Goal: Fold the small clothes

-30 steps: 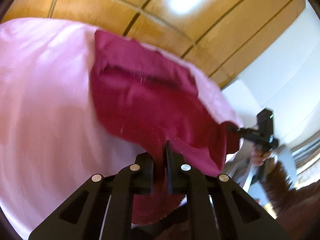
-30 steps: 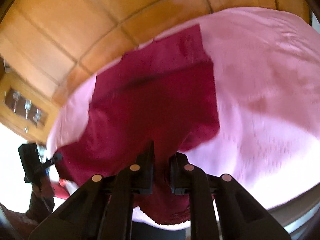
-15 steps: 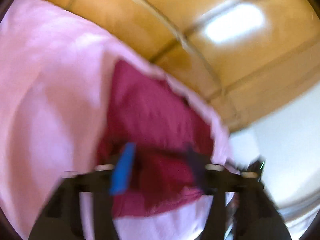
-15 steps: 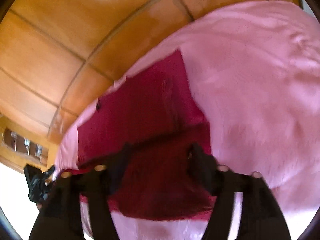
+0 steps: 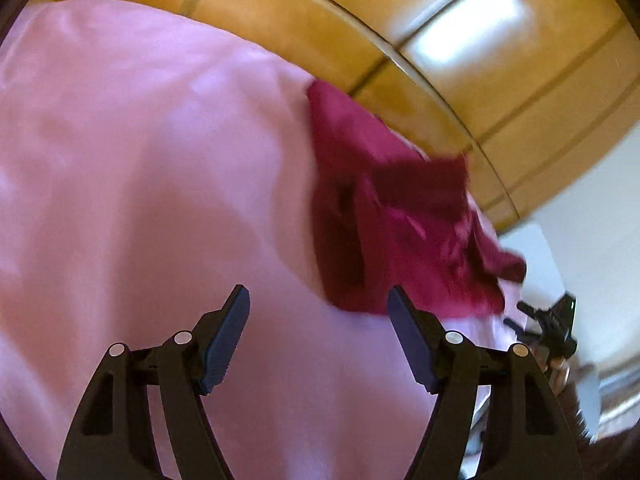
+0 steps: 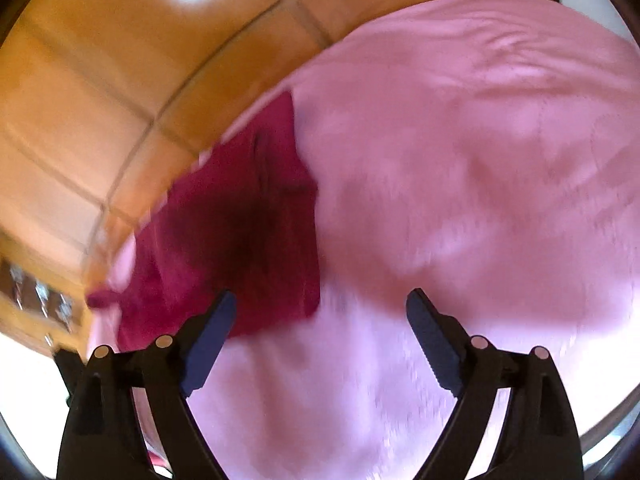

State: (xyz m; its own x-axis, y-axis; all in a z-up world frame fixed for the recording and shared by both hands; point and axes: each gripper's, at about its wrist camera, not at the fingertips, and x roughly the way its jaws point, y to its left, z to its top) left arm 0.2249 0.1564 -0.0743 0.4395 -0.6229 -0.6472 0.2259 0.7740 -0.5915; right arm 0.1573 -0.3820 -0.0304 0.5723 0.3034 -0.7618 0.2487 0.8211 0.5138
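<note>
Red cloth (image 5: 400,216) lying on the pink bed (image 5: 160,200), near the far edge, folded over once but lumpy. Left gripper (image 5: 318,312) and right gripper (image 6: 320,316) both with jaws wide apart, holding nothing. More folding and smoothing probably left.

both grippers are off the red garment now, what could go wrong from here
1. The dark red fabric garment lies right at the edge of the pink bedsheet, and one corner seems to hang past it; a nudge might pull it off.
2. Its top layer looks rumpled and uneven in the left wrist view, so the fold may come out crooked.
3. The left hand-held gripper and right hand-held gripper are both open, so nothing holds the fold.
</note>
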